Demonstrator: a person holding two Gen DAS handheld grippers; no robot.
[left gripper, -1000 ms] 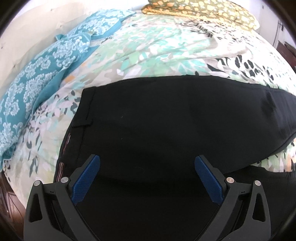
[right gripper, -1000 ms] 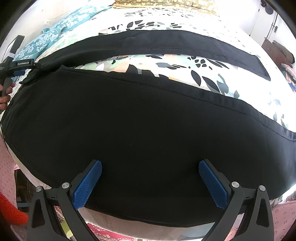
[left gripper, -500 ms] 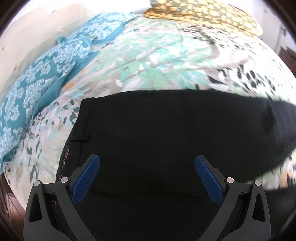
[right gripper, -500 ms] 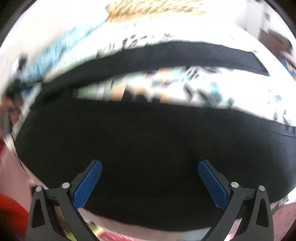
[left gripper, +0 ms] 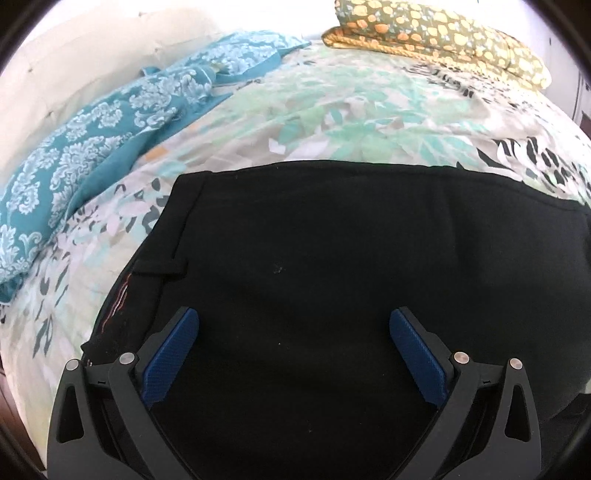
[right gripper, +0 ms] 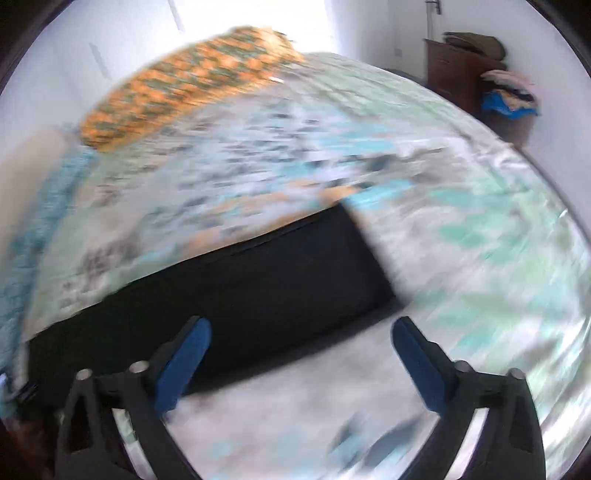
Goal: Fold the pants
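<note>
Black pants [left gripper: 332, 266] lie flat on a floral bedspread [left gripper: 351, 110]. In the left wrist view the waistband with a belt loop [left gripper: 159, 267] is at the left. My left gripper [left gripper: 293, 332] is open and empty, just above the waist part. In the blurred right wrist view a black pant leg [right gripper: 229, 291] runs from lower left to its hem end [right gripper: 373, 254]. My right gripper [right gripper: 299, 343] is open and empty over the leg's near edge, close to the hem.
A teal patterned cloth [left gripper: 96, 140] lies at the bed's left. An orange-spotted pillow [left gripper: 436, 33] lies at the head; it also shows in the right wrist view [right gripper: 184, 92]. A dark wooden cabinet [right gripper: 454, 74] with piled clothes stands at the far right by the wall.
The right gripper swung fast to the right along the leg toward the hem; its view is blurred. The left gripper moved a little closer over the waist. Both stayed open.
</note>
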